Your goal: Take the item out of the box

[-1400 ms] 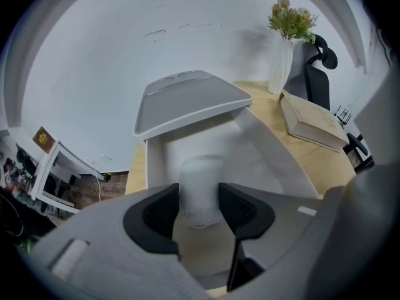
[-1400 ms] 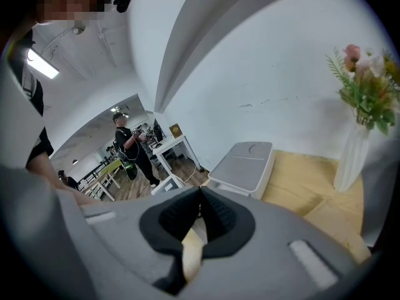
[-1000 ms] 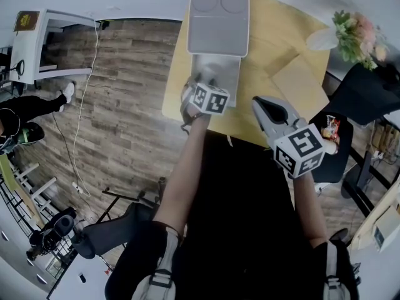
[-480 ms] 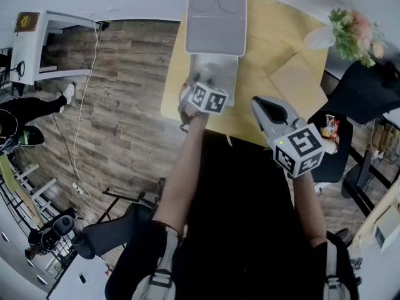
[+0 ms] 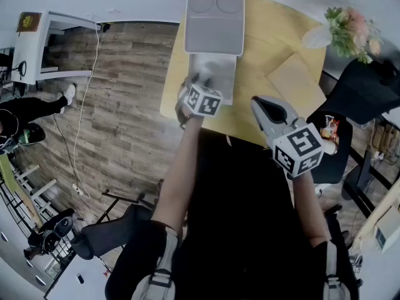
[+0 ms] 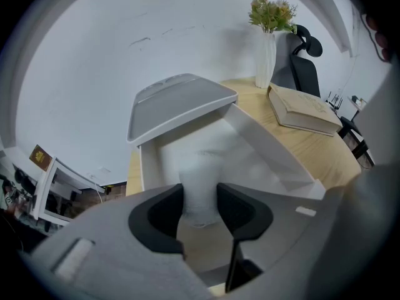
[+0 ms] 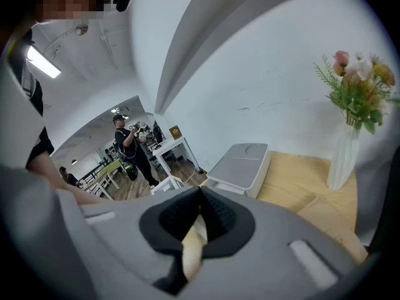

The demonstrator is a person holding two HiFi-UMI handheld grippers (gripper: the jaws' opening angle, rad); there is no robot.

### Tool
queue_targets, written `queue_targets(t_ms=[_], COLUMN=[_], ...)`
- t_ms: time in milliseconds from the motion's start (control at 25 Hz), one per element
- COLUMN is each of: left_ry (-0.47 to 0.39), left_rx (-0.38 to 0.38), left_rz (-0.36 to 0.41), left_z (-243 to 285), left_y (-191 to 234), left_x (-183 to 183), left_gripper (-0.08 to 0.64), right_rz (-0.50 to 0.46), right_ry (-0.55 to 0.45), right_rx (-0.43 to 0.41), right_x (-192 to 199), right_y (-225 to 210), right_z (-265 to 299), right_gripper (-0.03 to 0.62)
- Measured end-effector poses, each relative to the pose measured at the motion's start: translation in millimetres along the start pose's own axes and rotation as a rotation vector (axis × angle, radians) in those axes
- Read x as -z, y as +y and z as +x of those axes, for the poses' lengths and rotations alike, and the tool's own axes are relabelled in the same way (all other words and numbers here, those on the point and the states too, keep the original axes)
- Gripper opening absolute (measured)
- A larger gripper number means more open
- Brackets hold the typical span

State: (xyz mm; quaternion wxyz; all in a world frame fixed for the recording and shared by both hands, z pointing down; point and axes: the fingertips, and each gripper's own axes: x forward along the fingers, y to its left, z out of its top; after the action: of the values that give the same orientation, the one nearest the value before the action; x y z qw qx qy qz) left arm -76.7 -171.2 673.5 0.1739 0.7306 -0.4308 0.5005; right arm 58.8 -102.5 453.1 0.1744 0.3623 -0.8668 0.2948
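Observation:
A white box [image 5: 212,72] stands on the yellow table [image 5: 275,36] with its lid [image 5: 214,24] swung back. My left gripper [image 5: 201,81] reaches down into it. In the left gripper view its jaws are closing on a white, softly wrapped item [image 6: 200,180], which stands inside the box [image 6: 262,145] and fills the gap between the dark pads [image 6: 234,208]. My right gripper [image 5: 270,109] hovers over the near table edge, to the right of the box. It is shut [image 7: 200,195] with nothing in it. The box [image 7: 240,167] lies ahead of it.
A white vase of flowers [image 5: 350,33] stands at the table's far right corner, and a closed book [image 5: 300,83] lies near it. A black office chair [image 5: 365,89] is right of the table. Wood floor lies to the left. A person [image 7: 131,149] stands far off.
My left gripper has edged slightly left at the box. The right gripper has stayed where it was.

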Motion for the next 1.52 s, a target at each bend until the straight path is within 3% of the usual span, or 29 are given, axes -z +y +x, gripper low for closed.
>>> queue_targets(t_ms=[600,1040,1520], left_ry=[-0.179,-0.381,-0.588], left_rx=[-0.032,-0.073,-0.069], left_rz=[-0.133,-0.184,-0.269], left_z=[-48,-124,-212], left_y=[12,11,13], left_x=[-15,-39,-63], left_gripper=[0.178,0.178,0.178], right_rz=[-0.033,-0.047,-0.092], right_ry=[-0.029,-0.094,-0.151], right_rx=[-0.027,-0.051,-0.039], right_x=[-2,-6,-28], right_y=[8,14,13], right_z=[-14,-28,-42], right_gripper=[0.003,0.003,0.003])
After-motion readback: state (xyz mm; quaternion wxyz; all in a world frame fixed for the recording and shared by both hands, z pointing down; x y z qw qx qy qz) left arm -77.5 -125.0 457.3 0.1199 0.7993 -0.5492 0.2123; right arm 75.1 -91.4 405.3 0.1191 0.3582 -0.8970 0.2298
